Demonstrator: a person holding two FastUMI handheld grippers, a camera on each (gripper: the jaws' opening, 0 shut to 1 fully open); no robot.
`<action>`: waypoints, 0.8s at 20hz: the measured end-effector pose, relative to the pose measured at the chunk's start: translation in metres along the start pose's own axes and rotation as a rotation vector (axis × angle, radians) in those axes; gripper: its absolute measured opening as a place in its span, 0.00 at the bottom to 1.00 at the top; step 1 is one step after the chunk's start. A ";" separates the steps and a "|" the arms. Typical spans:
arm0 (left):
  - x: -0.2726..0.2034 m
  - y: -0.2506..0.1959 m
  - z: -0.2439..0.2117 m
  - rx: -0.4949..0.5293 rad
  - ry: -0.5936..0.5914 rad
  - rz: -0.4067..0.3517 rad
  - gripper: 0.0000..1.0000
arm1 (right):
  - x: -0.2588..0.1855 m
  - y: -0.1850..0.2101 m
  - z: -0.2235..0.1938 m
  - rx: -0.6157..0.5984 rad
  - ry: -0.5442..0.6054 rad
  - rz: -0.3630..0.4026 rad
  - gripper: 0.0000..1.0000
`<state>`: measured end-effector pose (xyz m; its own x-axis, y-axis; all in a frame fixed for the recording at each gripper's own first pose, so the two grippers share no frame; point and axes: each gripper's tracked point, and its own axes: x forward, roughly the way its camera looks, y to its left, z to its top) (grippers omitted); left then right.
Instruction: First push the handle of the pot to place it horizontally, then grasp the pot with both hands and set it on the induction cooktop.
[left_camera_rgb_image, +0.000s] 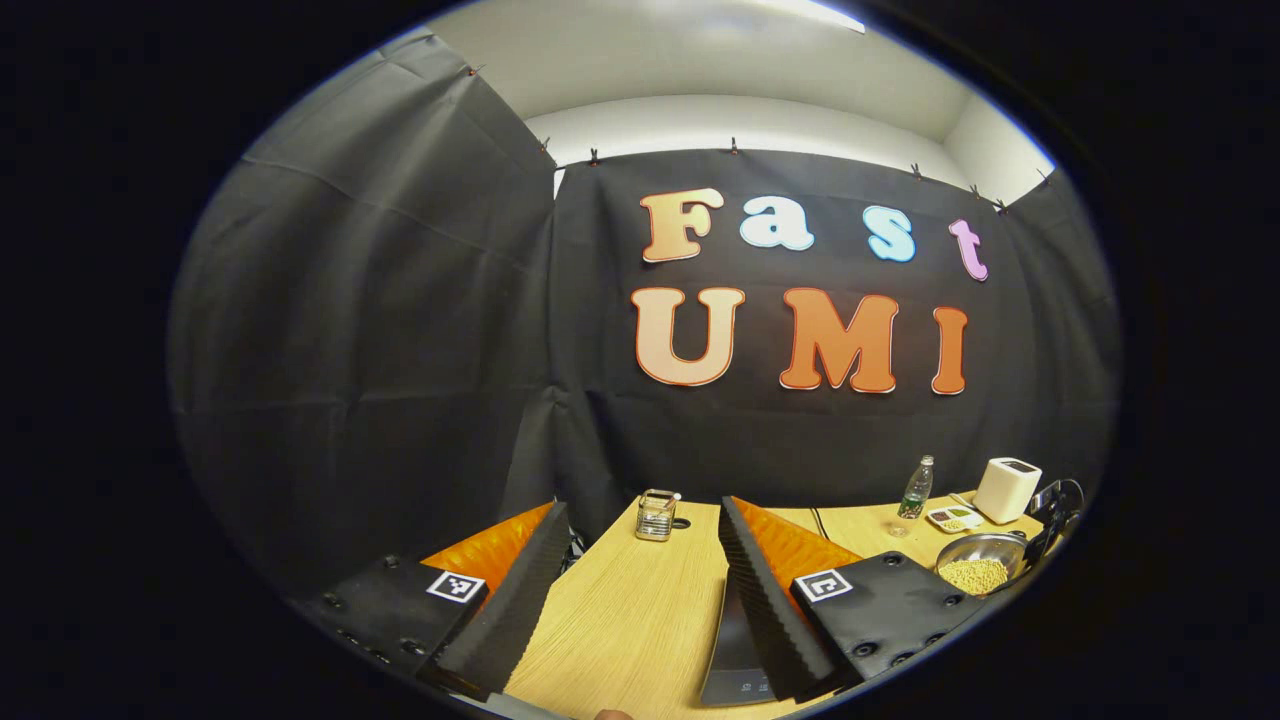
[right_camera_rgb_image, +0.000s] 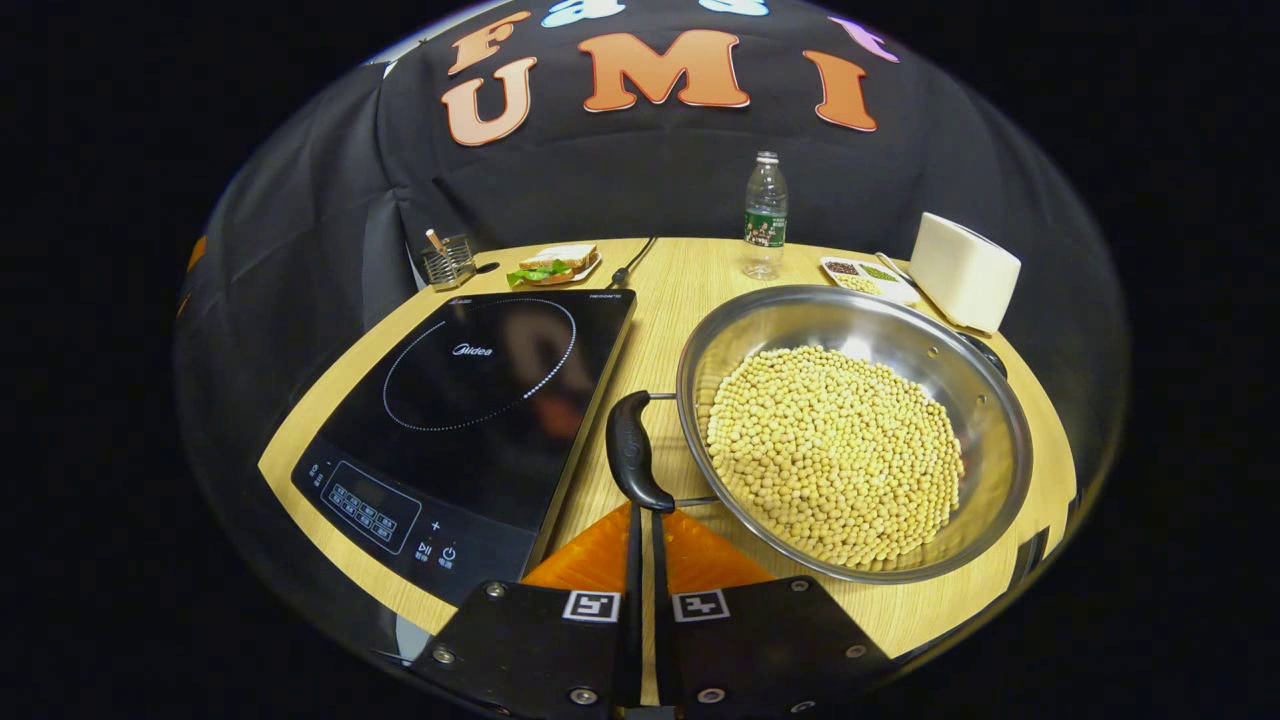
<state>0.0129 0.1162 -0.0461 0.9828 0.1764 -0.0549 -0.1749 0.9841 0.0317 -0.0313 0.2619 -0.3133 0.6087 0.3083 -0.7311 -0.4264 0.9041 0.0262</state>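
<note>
Right gripper view: the right tool (right_camera_rgb_image: 644, 560) sat low over the wooden worktop (right_camera_rgb_image: 670, 290), its two fingers drawn together with only a thin slit between them and nothing held. Just ahead of the fingertips lay the pot's black handle (right_camera_rgb_image: 633, 452), running roughly front to back along the pot's left side; whether the tips touched the handle's near end could not be told. The pot (right_camera_rgb_image: 990, 420), a wide steel pan filled with pale round beans (right_camera_rgb_image: 835, 455), stood on the worktop ahead and to the right of the tool. The induction cooktop (right_camera_rgb_image: 470, 420) lay flat to the left of the handle, just beside it, its glass surface bare. At the far edge of the worktop stood a water bottle (right_camera_rgb_image: 765, 215), a white box-shaped appliance (right_camera_rgb_image: 965, 272), a small tray of grains (right_camera_rgb_image: 868, 278), a plate with a sandwich (right_camera_rgb_image: 555, 263) and a small wire holder (right_camera_rgb_image: 448, 262).

Left gripper view: the left tool (left_camera_rgb_image: 640, 600) was held with its fingers spread wide apart, gripping nothing, bare worktop (left_camera_rgb_image: 630, 610) showing between them. It pointed toward the booth wall, with a small glass holder (left_camera_rgb_image: 657, 515) farther ahead. The pot (left_camera_rgb_image: 982, 566) with its beans was far off to the right, well apart from this tool, near the bottle (left_camera_rgb_image: 915, 490) and the white appliance (left_camera_rgb_image: 1007, 490).
</note>
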 end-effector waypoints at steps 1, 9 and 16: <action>0.000 0.000 -0.001 0.001 0.002 -0.001 0.97 | 0.001 0.001 0.001 0.005 -0.001 0.001 0.05; 0.005 0.010 -0.011 -0.027 0.021 -0.001 0.97 | 0.014 0.007 0.010 0.030 0.000 -0.012 0.05; 0.013 0.014 -0.021 -0.011 0.035 -0.003 0.97 | 0.025 0.009 0.018 0.056 -0.001 -0.029 0.05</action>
<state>0.0220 0.1323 -0.0669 0.9808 0.1734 -0.0895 -0.1723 0.9848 0.0203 -0.0080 0.2835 -0.3190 0.6207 0.2819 -0.7316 -0.3707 0.9278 0.0431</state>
